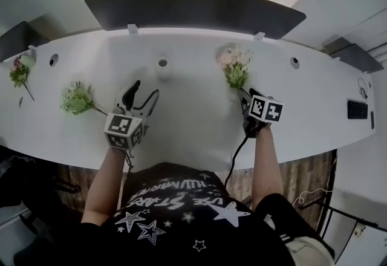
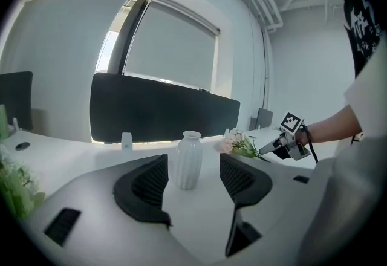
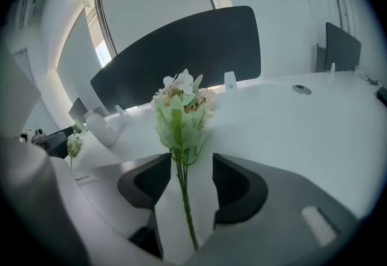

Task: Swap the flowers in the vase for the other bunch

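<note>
well, the right gripper [image 3: 190,171] stood open around the stem of the pale pink flower bunch [image 3: 180,110]. the left gripper [image 2: 192,183] gaped empty, bare white tabletop [image 1: 193,115] before the ribbed white vase [image 2: 188,161].

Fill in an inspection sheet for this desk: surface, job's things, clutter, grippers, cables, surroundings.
Surface: white curved desk, with round grommet holes.
Job's things: white vase upright, empty; pink-white bunch lying in front of the right gripper; green-white bunch lying at left.
Clutter: small flower sprig at far left; black device at far right.
Grippers: left gripper open, empty, aimed at the vase; right gripper open, the pink-white bunch's stem between its jaws, not pinched.
Cables: black cable hanging from the right gripper.
Surroundings: dark divider screen behind the desk; window beyond.
</note>
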Motion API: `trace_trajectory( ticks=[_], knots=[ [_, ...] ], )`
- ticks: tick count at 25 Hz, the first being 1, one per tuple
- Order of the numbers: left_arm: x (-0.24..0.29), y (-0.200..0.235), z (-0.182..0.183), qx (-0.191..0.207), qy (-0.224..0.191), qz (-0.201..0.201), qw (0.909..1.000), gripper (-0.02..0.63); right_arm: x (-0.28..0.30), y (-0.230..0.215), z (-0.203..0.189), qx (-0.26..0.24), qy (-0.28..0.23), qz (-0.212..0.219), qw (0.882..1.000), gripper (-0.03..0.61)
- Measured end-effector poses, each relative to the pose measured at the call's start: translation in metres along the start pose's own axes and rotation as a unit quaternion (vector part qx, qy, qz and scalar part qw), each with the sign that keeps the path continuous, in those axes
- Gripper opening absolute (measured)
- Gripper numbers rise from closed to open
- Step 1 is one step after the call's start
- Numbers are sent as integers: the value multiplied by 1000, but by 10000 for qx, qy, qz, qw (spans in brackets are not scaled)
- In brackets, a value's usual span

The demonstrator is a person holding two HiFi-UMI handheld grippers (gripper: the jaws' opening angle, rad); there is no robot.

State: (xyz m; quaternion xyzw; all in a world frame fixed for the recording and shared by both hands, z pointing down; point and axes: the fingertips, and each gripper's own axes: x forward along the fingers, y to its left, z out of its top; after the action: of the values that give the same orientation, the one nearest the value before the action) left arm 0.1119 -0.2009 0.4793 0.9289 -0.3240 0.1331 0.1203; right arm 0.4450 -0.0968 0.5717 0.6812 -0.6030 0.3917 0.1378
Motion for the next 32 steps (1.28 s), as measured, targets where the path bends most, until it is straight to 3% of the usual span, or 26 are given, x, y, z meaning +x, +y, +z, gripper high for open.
trace_trajectory(
  ticks=[10, 12, 14, 16, 21, 24, 29, 32],
  knots=[
    [-22, -1, 9, -19, -216, -417, 9989, 268, -61, 32, 29, -70, -946, -511, 9942, 182],
    [-32, 0, 12, -78, -257, -433, 9987, 236, -76, 46, 38, -88, -1249, -517, 9908, 119],
    [-43, 6, 11, -60, -293, -383, 9988, 162, -86, 58, 43, -43, -1491, -517, 9875, 44],
    [-51, 17, 8, -10, -320, -285, 9991, 111, -91, 70, 46, 28, -1633, -471, 9854, 18],
    [-72, 38, 13, 73, -454, -134, 9989, 13, -92, 106, 48, -196, -1730, -369, 9840, 2],
    [-84, 45, 17, 48, -588, -160, 9981, 8, -89, 133, 47, -265, -1738, -155, 9843, 2],
    [-107, 57, 7, 305, -425, -68, 9986, 6, -80, 181, 37, -500, -1630, 184, 9852, 2],
    [-125, 70, 2, 267, -449, 68, 9986, 6, -74, 213, 30, -633, -1549, 407, 9851, 2]
  ],
)
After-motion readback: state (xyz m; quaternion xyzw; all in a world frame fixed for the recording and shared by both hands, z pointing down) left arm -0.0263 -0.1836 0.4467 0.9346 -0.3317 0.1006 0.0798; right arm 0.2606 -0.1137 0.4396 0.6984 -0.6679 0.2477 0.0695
